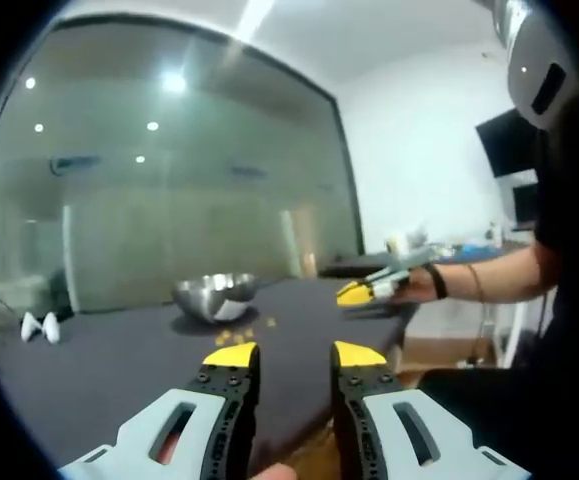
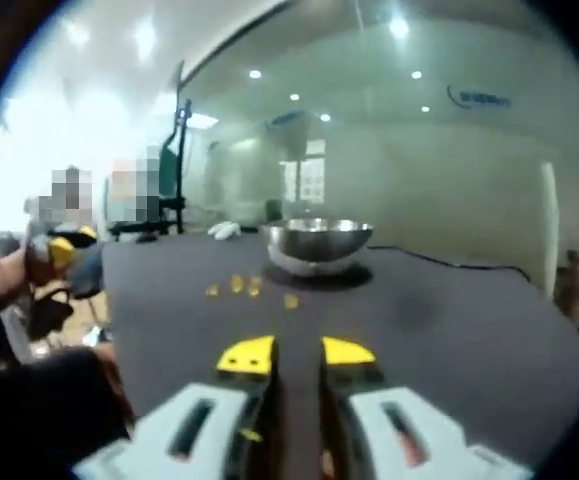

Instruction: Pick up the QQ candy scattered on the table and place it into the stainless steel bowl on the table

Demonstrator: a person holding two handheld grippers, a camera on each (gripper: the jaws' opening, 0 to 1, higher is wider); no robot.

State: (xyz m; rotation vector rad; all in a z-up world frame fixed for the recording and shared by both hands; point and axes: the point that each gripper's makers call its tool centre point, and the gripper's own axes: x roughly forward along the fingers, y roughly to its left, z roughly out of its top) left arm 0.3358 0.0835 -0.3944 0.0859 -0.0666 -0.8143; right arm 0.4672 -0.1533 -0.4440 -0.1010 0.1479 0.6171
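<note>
A: The dark table (image 1: 119, 360) carries the stainless steel bowl (image 1: 215, 295), upright, mouth up. In the left gripper view the right gripper (image 1: 369, 290) hangs over the table's far edge, a black wristband (image 1: 435, 281) behind it.

B: Right gripper view adds a black cable (image 2: 449, 262). The QQ candy (image 2: 237, 285) lies scattered just before the bowl (too small to tell any long axis). The left gripper (image 1: 294, 353) has its jaws apart; the right's too.

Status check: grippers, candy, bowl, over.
Left gripper and right gripper open, empty, above the table. Candies loose beside the steel bowl. Nothing between jaws and candies.
</note>
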